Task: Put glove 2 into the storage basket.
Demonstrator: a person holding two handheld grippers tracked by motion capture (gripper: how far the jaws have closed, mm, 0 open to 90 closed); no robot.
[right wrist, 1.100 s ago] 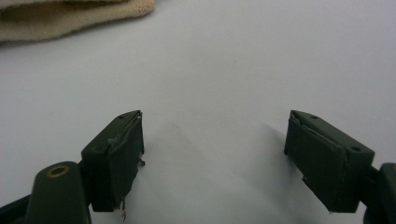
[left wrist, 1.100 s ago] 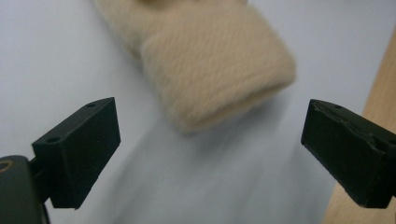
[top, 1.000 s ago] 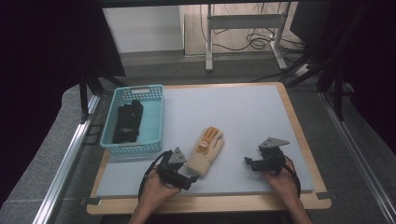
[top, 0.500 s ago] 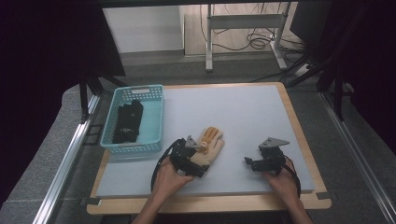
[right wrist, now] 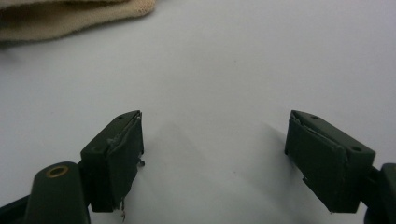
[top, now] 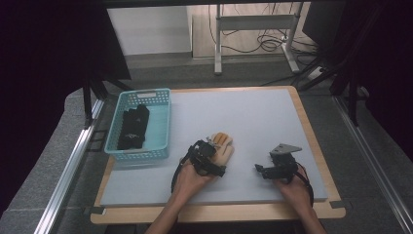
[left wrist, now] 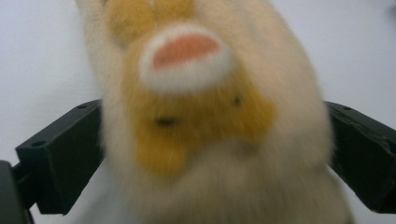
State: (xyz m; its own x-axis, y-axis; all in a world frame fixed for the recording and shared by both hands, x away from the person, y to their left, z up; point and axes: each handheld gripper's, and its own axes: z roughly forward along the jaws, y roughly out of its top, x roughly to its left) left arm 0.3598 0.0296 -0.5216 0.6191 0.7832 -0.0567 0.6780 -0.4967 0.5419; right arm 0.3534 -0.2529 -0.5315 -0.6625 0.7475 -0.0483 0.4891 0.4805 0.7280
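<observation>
Pale grey mat on a wooden table (top: 311,127), dark room around it, cables trailing across the floor behind.

The left gripper (top: 208,158) sits on the glove at mid-table, nose pointing toward one o'clock. In the left gripper view its two black jaws stand wide, one on either side of the cuff, and the cloth fills the gap between them; whether they are pressing yet I cannot tell, but they look spread rather than clamped.

The thing itself is a beige knitted work glove (top: 223,150) with orange-yellow patches, and in the left gripper view (left wrist: 210,116) you can see a fuzzy weave with a pinkish pad. It lies flat, fingers toward twelve. I'd call it light, limp and grippy: it will fold and dangle, not slide. Best hold is the thick cuff end, pinched through both layers.

At three o'clock from the glove, the right gripper (top: 278,168) rests on bare mat with its jaws wide apart and nothing between them.

Out at ten o'clock is a turquoise basket (top: 158,92), with dark gloves (top: 132,126) lying inside.
</observation>
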